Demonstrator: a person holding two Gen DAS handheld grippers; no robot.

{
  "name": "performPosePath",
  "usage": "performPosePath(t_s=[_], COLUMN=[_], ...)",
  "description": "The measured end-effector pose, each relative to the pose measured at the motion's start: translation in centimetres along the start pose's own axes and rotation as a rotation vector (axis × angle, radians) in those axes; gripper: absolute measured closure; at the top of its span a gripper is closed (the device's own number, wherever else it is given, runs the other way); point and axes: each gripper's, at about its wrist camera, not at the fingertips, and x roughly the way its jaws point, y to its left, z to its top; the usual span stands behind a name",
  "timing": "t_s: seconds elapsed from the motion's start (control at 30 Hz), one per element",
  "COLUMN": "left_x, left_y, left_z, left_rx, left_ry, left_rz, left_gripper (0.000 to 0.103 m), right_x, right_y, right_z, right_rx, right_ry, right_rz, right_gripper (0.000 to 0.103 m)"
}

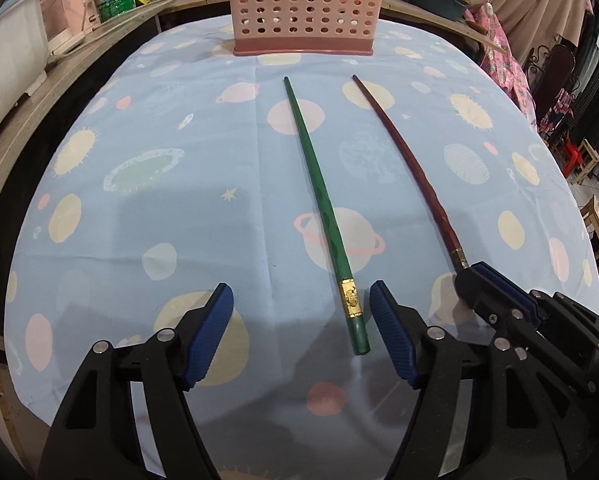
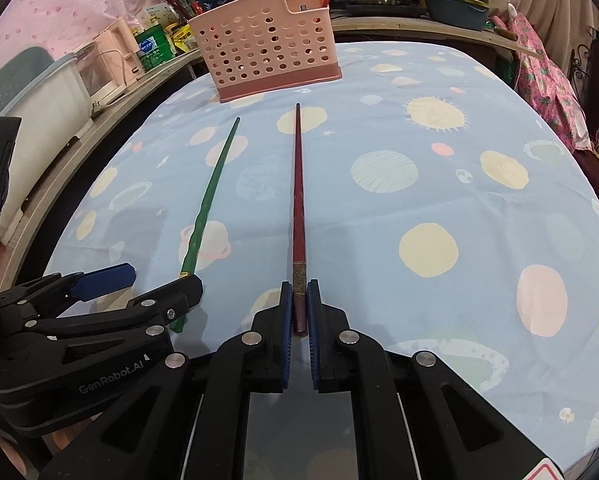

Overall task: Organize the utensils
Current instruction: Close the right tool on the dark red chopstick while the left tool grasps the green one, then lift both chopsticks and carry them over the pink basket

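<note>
Two chopsticks — green chopstick (image 1: 323, 208), red chopstick (image 2: 298, 208) — one basket (image 1: 299, 8).

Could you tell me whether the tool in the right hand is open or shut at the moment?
Shut: in the right wrist view the right tool has both blue pads pressed against the red chopstick.

- only properly readable text is "GenRobot.AI", white letters on the black body of the left gripper (image 2: 161, 286) as the right wrist view shows it; that's the brand mark
- green package (image 2: 152, 50) on the side counter has a blue and white label; lettering way too small to make out
- gold band on the red chopstick (image 2: 298, 216) carries an emblem; can't read it as any character
</note>
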Motion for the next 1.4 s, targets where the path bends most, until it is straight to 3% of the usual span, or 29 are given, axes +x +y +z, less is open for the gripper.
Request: performPosePath(t_s=[0.13,0.23,0.4,0.47,0.93,1.4], left_x=[-0.1,-0.2,-0.3,-0.3,-1.4,-8.2], left_y=[0.1,0.3,0.6,0.7,1.2,3.3], left_z=[0.0,0.0,0.1,0.2,0.9,6.4], left_rx=[0.003,0.006,0.005,0.001,-0.028,-0.082], left_ry=[-0.007,-0.010,-0.006,-0.001,-0.005,-0.183], left_rz=[0.009,0.013,-0.005,-0.011,-0.025,-0.049], left_gripper=[0.048,0.060,0.093,0.096,0.096,0.096], right_x=[0.0,0.0,0.0,0.0,-1.8,-7.4], right_y=[0.0,0.0,0.0,0.0,0.0,0.0], right_z=[0.0,0.0,0.0,0.0,1.2,8.2], right_rx=[0.000,0.000,-0.001,-0.001,0.016,0.023], right_ry=[0.000,0.000,0.000,0.001,-0.045,-0.242], right_rz=[0.000,-0.001,-0.001,-0.002,0.021,0.061], right_gripper=[0.096,0.096,0.096,0.096,0.096,0.096])
